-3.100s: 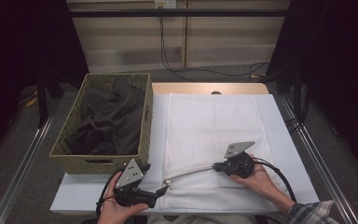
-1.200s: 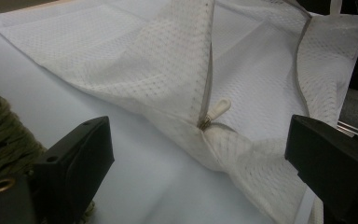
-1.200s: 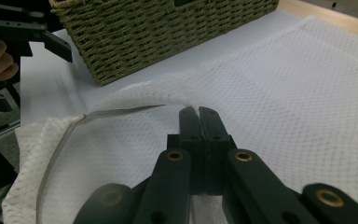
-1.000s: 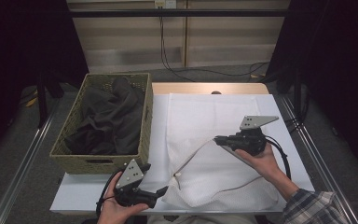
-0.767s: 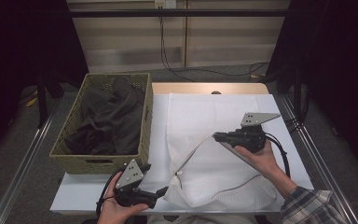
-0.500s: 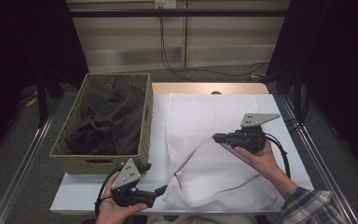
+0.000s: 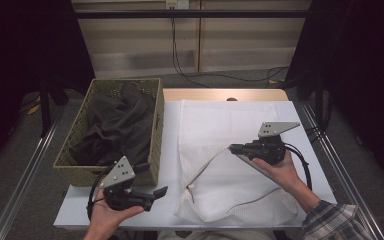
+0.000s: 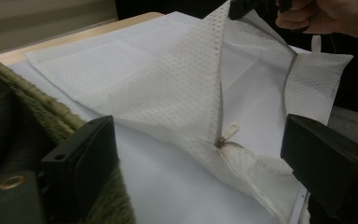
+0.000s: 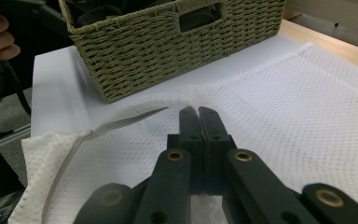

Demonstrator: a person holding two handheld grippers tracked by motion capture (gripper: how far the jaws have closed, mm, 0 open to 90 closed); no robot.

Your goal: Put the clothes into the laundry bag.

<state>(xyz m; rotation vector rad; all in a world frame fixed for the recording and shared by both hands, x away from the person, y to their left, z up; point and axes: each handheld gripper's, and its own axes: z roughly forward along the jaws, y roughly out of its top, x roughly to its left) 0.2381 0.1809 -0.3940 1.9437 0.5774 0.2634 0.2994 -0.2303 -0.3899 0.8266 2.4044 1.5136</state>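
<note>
Currently the right tool point(image 7: 234, 148) is pinching the upper lip of the mesh bag point(image 7: 230, 175), jaws pressed together on the fabric, and lifting it clear of the tabletop point(image 7: 170, 150). Judged purpose: tenting the zipper point(image 8: 220, 93) mouth so it is gaping toward the person's left. The bag is lying on the white tabletop right of the basket point(image 7: 111, 131), its far half flat, its near half raised; the zipper pull point(image 8: 228, 131) is sitting at the near end of the opening.

The left tool point(image 7: 159, 192) is hovering at the near edge, just beside the basket's near corner, jaws spread with nothing between them; they have just been closing a little. It is pointing toward the bag's opening. The dark clothes point(image 7: 115, 125) are sitting heaped in the basket, likely waiting to be loaded into the bag.
</note>
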